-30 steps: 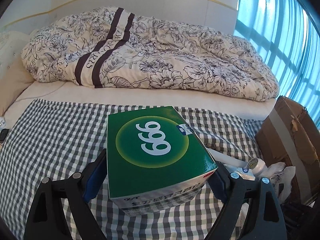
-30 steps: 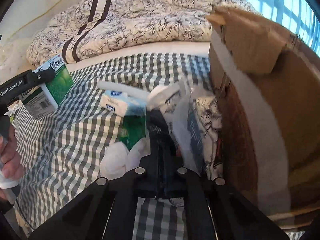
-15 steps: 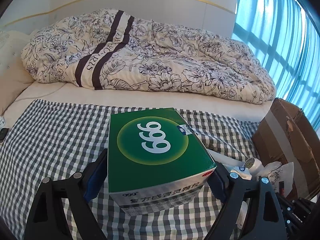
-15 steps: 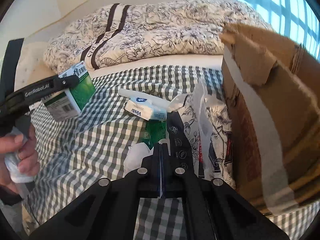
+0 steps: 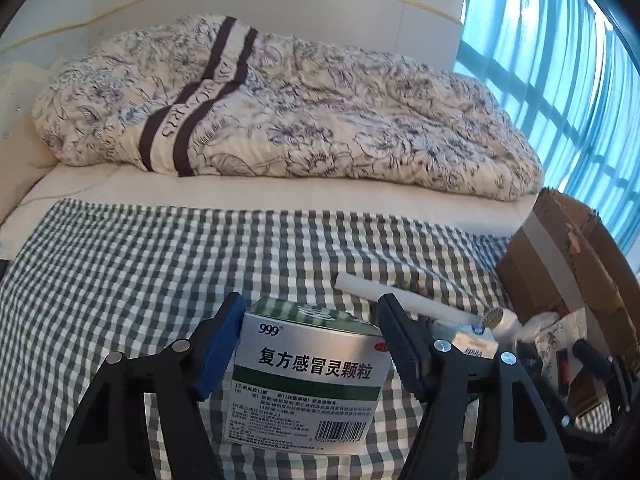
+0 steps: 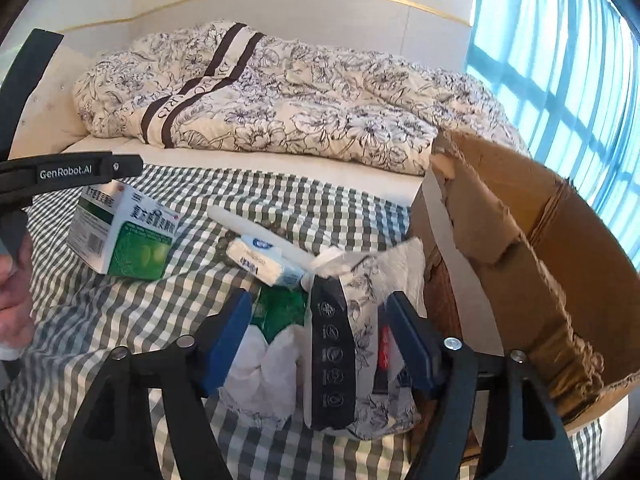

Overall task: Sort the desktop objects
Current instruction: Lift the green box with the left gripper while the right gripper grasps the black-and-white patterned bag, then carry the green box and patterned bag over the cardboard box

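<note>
Left gripper jaws closing; right gripper opening

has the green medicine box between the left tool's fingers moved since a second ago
Yes. The green medicine box has tipped: its green top faced the camera before, now its silver side does. It sits lower against the checked cloth, the left tool closing around it.

Checked cloth covers the near part of the bed; quilt heaped behind it, along the headboard. Medicine box on the cloth, between the left gripper's closing jaws. Right of the box: tube, tissue pack and a small bottle, close together. Printed bag lies before the tissue pack, between the right gripper's opening jaws. Cardboard box at far right, possibly touching the bag.
</note>
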The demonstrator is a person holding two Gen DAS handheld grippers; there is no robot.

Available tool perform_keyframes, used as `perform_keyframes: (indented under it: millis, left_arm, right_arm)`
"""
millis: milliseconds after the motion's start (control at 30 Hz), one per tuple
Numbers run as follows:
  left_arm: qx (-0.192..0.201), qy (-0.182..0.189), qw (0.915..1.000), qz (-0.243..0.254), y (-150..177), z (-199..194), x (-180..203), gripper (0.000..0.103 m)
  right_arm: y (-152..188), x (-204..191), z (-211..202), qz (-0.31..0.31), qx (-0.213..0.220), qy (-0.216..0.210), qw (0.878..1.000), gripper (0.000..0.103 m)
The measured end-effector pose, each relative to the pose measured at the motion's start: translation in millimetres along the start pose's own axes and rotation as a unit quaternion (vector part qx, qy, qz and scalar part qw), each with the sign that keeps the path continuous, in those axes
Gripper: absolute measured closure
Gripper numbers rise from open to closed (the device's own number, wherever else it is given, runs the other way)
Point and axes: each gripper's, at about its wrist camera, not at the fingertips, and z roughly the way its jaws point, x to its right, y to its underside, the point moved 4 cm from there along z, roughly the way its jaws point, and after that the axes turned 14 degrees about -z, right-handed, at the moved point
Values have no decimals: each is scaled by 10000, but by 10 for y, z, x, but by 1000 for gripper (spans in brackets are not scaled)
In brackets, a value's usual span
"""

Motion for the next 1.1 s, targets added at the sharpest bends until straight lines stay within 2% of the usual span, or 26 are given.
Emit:
perform_keyframes:
  millis: [67, 100, 133, 233, 300, 400, 467, 533, 600, 667, 767, 833, 967, 1000, 1033, 1100]
  left_arm:
    - [28, -110, 9999, -22, 17, 13, -38, 22]
    - [5, -135, 9999, -25, 31, 36, -50, 7]
    - [-44, -148, 9999, -32, 53, 77, -61, 0]
    - [-187, -158, 9997, 14, 125, 161, -66, 0]
    - [-196, -310, 9993, 110, 184, 210, -64, 0]
    - [-203, -356, 9991, 143, 247, 197, -89, 0]
    - [-296, -255, 9991, 139, 305, 117, -139, 0]
    - [-271, -199, 9992, 201, 396, -26, -197, 0]
    - [-236, -181, 9990, 329, 476, -120, -236, 0]
    - [-259, -249, 9982, 486, 580, -157, -275, 0]
    - [-427, -277, 9975, 487, 691, -84, -325, 0]
    - [-560, -238, 9973, 402, 715, -10, -327, 0]
    - [-582, -144, 9979, 254, 698, 83, -305, 0]
    - [-611, -90, 9979, 205, 691, 102, -306, 7]
    - [-650, -81, 9977, 176, 686, 124, -316, 25]
    - [-751, -102, 9970, 153, 688, 172, -330, 26]
  right_arm:
    - [1, 19, 17, 79, -7, 129, 9999, 30]
    - [-1, 29, 16, 123, 5, 209, 9997, 30]
    - [-2, 29, 21, 134, 0, 270, 9995, 30]
    - [20, -1, 104, -103, -280, 624, 9976, 30]
    - [35, -36, 184, -216, -446, 652, 9966, 29]
    - [71, 9, 299, 15, -617, 408, 9973, 29]
    - [131, 98, 402, 485, -785, -88, 9957, 31]
    - [199, 187, 450, 1016, -840, -495, 9900, 38]
    - [264, 252, 456, 1227, -905, -516, 9870, 72]
    - [299, 241, 437, 1026, -949, -461, 9891, 78]
    - [329, 215, 425, 996, -981, -540, 9887, 95]
    - [345, 232, 404, 1059, -929, -610, 9881, 98]
    - [316, 200, 315, 939, -810, -621, 9903, 101]
    - [302, 181, 275, 905, -761, -640, 9909, 101]
    - [276, 165, 237, 893, -700, -665, 9913, 101]
    - [223, 145, 151, 898, -577, -724, 9916, 101]
